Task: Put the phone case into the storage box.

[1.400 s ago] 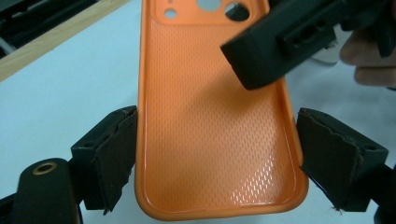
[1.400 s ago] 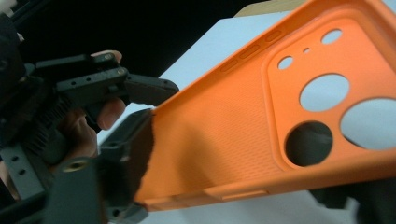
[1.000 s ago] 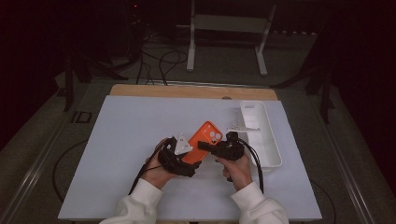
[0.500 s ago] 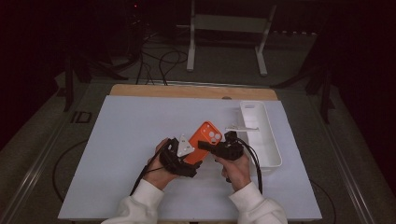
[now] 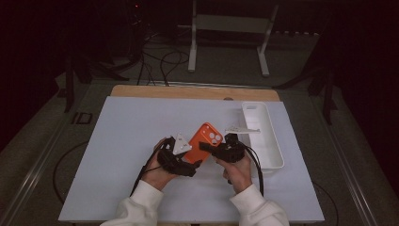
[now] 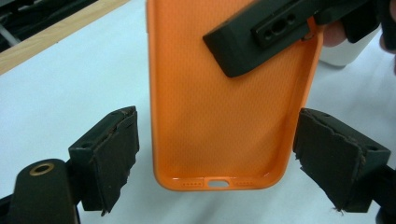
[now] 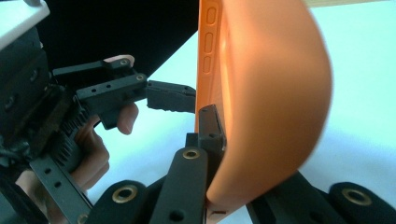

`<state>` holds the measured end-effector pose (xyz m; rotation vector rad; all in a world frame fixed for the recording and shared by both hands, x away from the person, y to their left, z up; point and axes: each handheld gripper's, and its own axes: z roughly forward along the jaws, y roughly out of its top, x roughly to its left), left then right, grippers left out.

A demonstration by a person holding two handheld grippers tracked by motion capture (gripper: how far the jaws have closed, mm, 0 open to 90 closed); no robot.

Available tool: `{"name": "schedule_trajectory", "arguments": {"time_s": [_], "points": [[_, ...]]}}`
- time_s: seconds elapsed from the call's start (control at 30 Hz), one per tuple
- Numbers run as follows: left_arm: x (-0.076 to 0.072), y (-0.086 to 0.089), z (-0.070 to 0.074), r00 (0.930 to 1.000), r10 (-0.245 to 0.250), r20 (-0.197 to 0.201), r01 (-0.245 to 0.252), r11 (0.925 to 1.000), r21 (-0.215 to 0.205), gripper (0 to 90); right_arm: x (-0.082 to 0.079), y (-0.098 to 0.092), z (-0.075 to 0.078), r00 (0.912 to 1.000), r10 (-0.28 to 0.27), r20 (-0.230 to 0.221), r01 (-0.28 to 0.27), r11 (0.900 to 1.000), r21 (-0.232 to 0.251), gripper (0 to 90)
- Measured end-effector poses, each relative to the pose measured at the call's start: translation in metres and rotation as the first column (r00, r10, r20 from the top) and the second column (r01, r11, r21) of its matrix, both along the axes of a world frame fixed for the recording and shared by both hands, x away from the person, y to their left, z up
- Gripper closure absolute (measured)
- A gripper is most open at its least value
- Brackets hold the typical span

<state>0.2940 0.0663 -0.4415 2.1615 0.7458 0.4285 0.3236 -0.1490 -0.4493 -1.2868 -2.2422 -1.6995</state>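
Case: the orange soft silicone phone case point(image 5: 203, 141) is held up above the white table point(image 5: 117, 141), between our two grippers.
Right gripper point(image 5: 207, 148): clenched on the case's side wall.
Left gripper point(image 6: 215, 158): released, pads beside both long edges, not touching.
Advice: we close the left jaws evenly on the lower end before the right lets go.

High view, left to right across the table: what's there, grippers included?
Left gripper, jaws open either side of the case → orange phone case → right gripper, shut on the phone case's edge → white tray by the table's right edge.
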Motion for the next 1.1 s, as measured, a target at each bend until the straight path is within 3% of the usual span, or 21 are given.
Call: {"name": "schedule_trajectory", "arguments": {"time_s": [0.4, 0.87, 1.1], "points": [[0.002, 0.011, 0.004, 0.9994, -0.019, -0.028, 0.018, 0.9989, -0.044, 16.3, -0.001, -0.003, 0.002, 0.9996, 0.015, 0.023, -0.014, 1.0, -0.017, 87.8], [0.002, 0.018, 0.005, 0.9976, -0.043, -0.053, 0.04, 0.9972, -0.063, 16.4, -0.003, -0.006, 0.004, 0.9981, 0.04, 0.047, -0.039, 0.999, -0.027, 87.7], [0.002, 0.02, 0.004, 0.9943, -0.078, -0.073, 0.072, 0.9943, -0.078, 17.4, -0.005, -0.006, 0.006, 0.9963, 0.06, 0.061, -0.058, 0.998, -0.036, 87.7]]}}
